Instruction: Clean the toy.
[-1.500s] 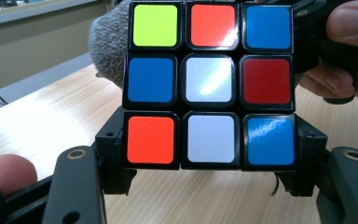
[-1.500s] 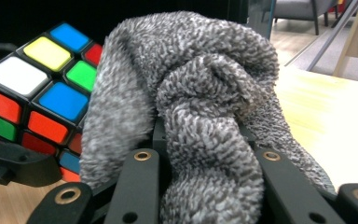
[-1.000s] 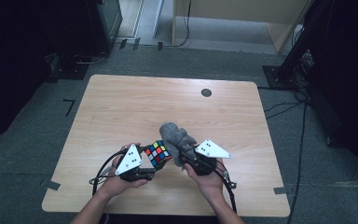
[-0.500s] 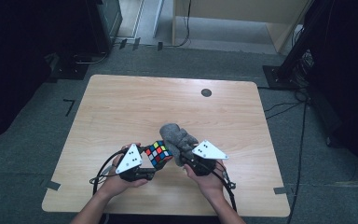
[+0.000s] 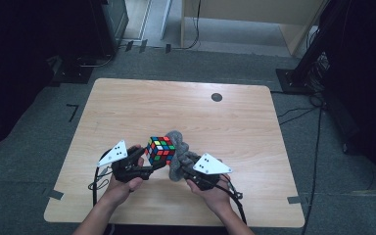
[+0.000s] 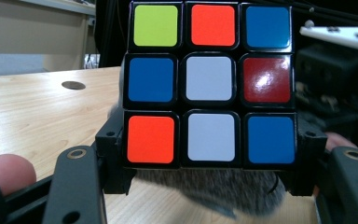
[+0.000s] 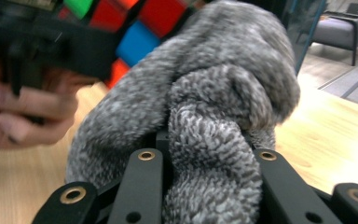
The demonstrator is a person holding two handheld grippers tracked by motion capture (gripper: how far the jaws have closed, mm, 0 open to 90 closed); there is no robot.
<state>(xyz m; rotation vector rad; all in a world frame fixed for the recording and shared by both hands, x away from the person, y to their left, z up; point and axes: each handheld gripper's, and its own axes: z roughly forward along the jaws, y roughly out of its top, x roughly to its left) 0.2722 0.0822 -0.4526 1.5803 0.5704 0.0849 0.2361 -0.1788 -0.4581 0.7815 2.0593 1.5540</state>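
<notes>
While the cube point(image 5: 160, 150) is held above the table's point(image 5: 127, 107) near edge, clamped in the left gripper point(image 5: 144, 164), a grey cloth point(image 5: 178, 154) bunched in the shut right gripper point(image 5: 188, 171) is pressed against its side. Wiping seems to be in hand. Which face is touched is partly hidden. Next, the cloth should be drawn across while the cube is kept steady.

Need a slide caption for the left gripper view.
Left tool grips a scrambled puzzle cube above grey cloth on the wooden table.
</notes>
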